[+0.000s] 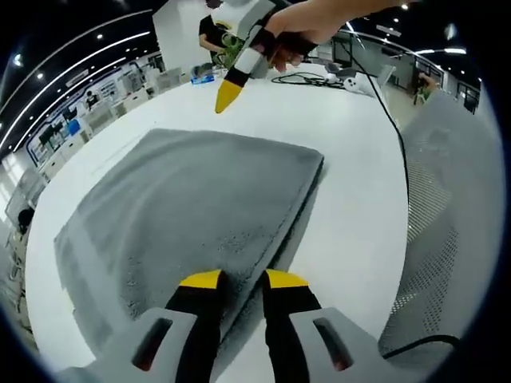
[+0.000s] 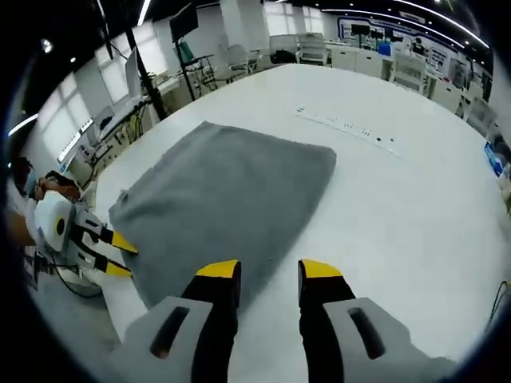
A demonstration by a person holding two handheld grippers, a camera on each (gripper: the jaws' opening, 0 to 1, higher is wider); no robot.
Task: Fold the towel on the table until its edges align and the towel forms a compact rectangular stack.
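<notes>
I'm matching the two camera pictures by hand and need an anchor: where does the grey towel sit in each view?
Left gripper view: the towel lies across the centre and lower left, its near edge between the left claw tips.
Right gripper view: the towel lies centre-left, just ahead of the right claw.
Shared landmark: the white table under it.

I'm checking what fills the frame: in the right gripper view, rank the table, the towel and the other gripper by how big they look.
1. Table, largest.
2. Towel.
3. Left gripper, smallest, at the towel's edge; it is farther from the camera, so this is apparent size only.
</notes>
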